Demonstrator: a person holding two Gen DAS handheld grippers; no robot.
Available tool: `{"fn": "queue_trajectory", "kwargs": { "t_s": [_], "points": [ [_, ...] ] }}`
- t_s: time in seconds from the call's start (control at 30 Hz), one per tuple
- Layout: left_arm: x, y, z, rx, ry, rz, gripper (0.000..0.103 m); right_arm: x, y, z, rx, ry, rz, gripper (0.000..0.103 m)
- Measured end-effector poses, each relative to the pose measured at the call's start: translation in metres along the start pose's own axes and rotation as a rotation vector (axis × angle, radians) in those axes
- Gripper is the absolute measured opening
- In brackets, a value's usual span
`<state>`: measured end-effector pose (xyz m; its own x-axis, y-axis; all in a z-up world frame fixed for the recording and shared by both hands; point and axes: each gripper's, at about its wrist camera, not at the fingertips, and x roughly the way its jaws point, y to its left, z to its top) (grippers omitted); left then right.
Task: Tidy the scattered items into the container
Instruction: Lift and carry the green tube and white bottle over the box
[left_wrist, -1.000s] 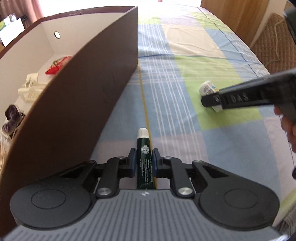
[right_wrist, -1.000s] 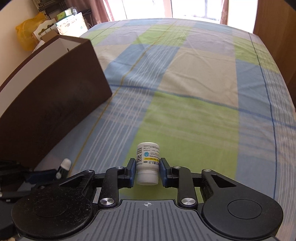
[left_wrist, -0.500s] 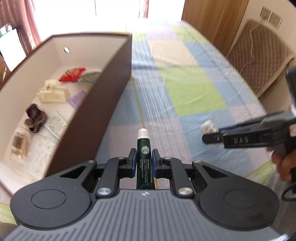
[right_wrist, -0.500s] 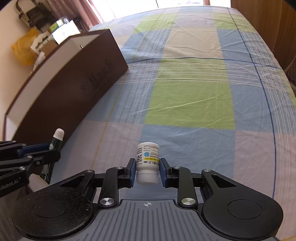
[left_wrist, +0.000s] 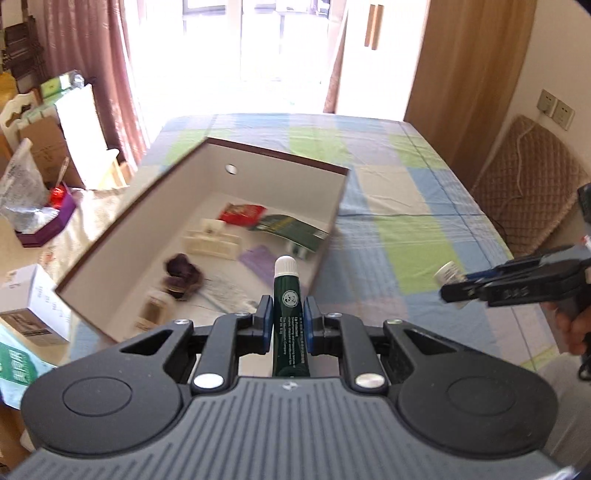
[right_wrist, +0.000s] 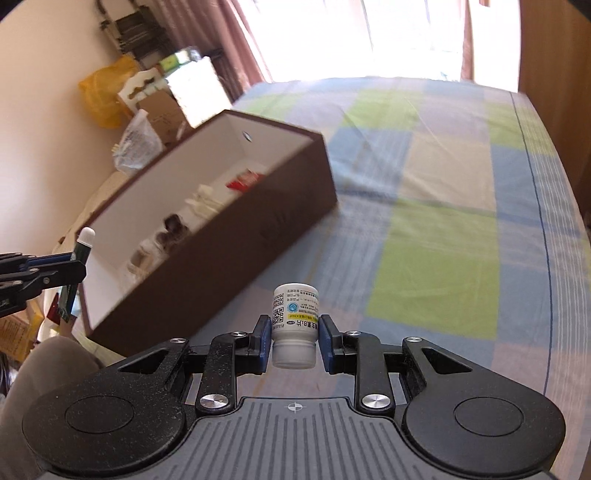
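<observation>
So both grippers have come up off the checked blue-and-green bedsheet (right_wrist: 436, 236) in the last second, each with something in it. The left gripper (left_wrist: 287, 328) is clamped on a dark green tube with a white cap (left_wrist: 289, 314), and its view now looks straight down into the brown open-top cardboard box with a white lining (left_wrist: 273, 155) instead of at the side wall. The right gripper (right_wrist: 293, 343) pinches a small white pill bottle (right_wrist: 294, 325), held above the sheet right of the box. I'd say 2 drops are next; the box already holds a red packet (left_wrist: 242, 214) and other bits.
</observation>
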<state>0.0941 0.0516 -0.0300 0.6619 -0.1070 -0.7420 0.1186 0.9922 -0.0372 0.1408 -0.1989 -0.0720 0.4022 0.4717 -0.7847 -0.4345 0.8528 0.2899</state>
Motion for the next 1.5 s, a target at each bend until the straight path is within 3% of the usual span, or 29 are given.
{"fn": "queue_trajectory", "kwargs": {
  "t_s": [0.33, 0.6, 0.87, 1.17, 1.5],
  "points": [
    [0.002, 0.055, 0.013, -0.040, -0.001, 0.063, 0.013, 0.007, 0.053, 0.058, -0.141, -0.048, 0.108, 0.030],
    [0.019, 0.057, 0.006, -0.091, 0.022, 0.058, 0.013, 0.045, 0.089, 0.084, -0.244, -0.023, 0.167, 0.030],
    [0.036, 0.059, 0.002, -0.143, 0.056, 0.053, 0.013, 0.092, 0.103, 0.091, -0.332, 0.041, 0.173, 0.030],
    [0.062, 0.056, -0.011, -0.210, 0.126, 0.028, 0.013, 0.149, 0.104, 0.082, -0.477, 0.163, 0.114, 0.030],
    [0.089, 0.050, -0.015, -0.217, 0.221, 0.035, 0.013, 0.181, 0.100, 0.077, -0.591, 0.276, 0.093, 0.030]
  ]
}}
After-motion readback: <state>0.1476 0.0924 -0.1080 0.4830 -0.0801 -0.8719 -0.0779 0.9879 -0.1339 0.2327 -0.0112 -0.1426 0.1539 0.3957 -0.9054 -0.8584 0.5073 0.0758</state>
